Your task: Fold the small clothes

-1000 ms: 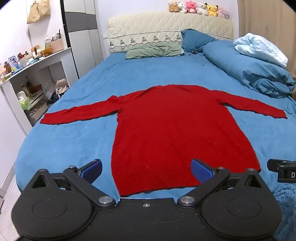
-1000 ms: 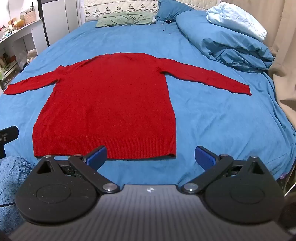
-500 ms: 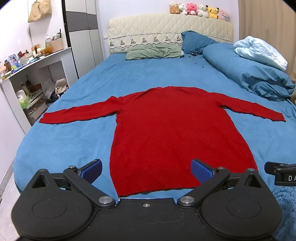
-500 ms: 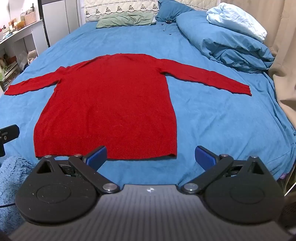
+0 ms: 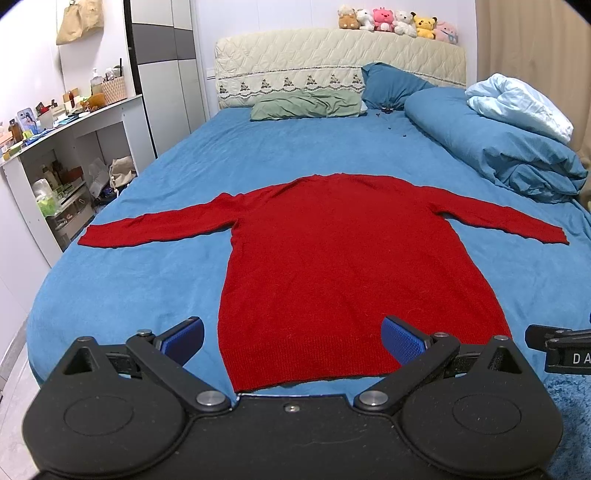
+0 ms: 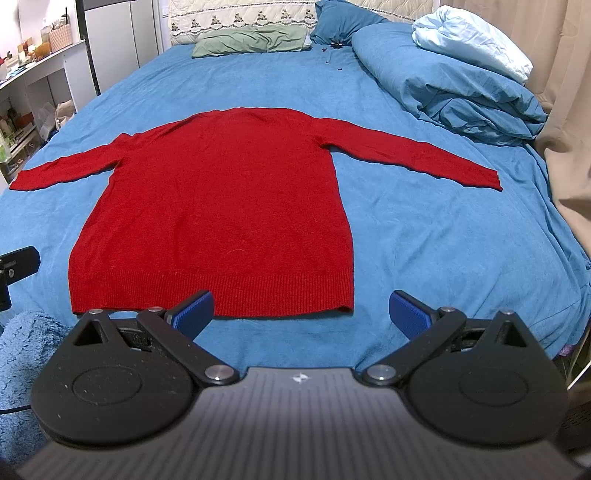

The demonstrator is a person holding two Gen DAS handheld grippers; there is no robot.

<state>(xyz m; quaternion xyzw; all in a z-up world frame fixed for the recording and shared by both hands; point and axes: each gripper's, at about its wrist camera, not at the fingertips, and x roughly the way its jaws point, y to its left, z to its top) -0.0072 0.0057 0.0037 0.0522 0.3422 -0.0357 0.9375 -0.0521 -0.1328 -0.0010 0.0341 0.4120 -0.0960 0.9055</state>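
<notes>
A red long-sleeved sweater lies flat on the blue bed, sleeves spread left and right, hem toward me. It also shows in the right wrist view. My left gripper is open and empty, held above the hem's left part. My right gripper is open and empty, just short of the hem's right corner. Neither touches the sweater.
A folded blue duvet and pale blanket lie at the bed's right side. Pillows and a headboard with plush toys are at the far end. A white desk with clutter stands left. Beige curtain hangs right.
The left gripper has risen and drawn back slightly, so the sweater sits lower in view. The right gripper has barely moved. Both stay open.
</notes>
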